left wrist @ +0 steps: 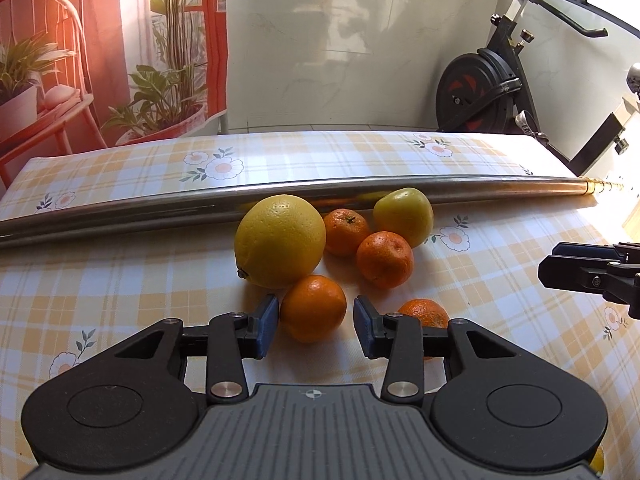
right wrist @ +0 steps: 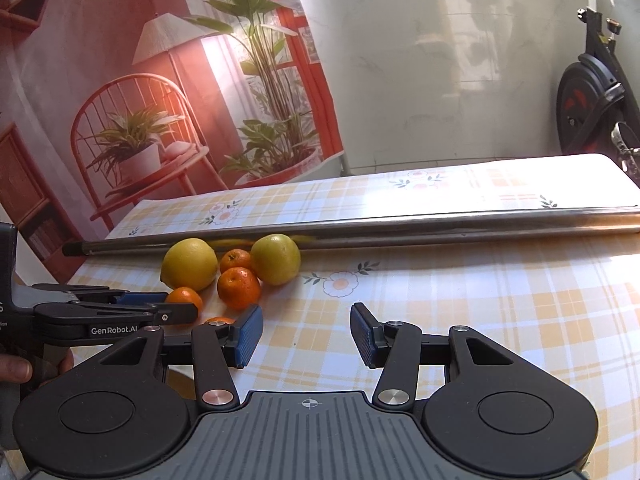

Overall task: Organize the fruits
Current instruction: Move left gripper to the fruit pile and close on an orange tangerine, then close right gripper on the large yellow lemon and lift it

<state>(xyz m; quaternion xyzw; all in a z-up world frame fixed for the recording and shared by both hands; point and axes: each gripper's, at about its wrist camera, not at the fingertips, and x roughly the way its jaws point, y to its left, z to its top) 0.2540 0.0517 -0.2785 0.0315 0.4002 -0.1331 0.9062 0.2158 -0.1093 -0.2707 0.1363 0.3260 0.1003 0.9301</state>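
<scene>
A cluster of fruit lies on the checked tablecloth. It holds a large yellow citrus, a yellow-green apple and several tangerines. My left gripper is open, and the nearest tangerine sits between its blue pads, close to the left pad with a gap on the right. Another tangerine is partly hidden behind the right finger. My right gripper is open over bare cloth, right of the fruit, with nothing between its fingers. In the right wrist view the left gripper straddles that tangerine.
A long metal pipe lies across the table just behind the fruit. An exercise bike stands behind the table's far right corner. A printed backdrop hangs at the back left. A hand holds the left gripper's handle.
</scene>
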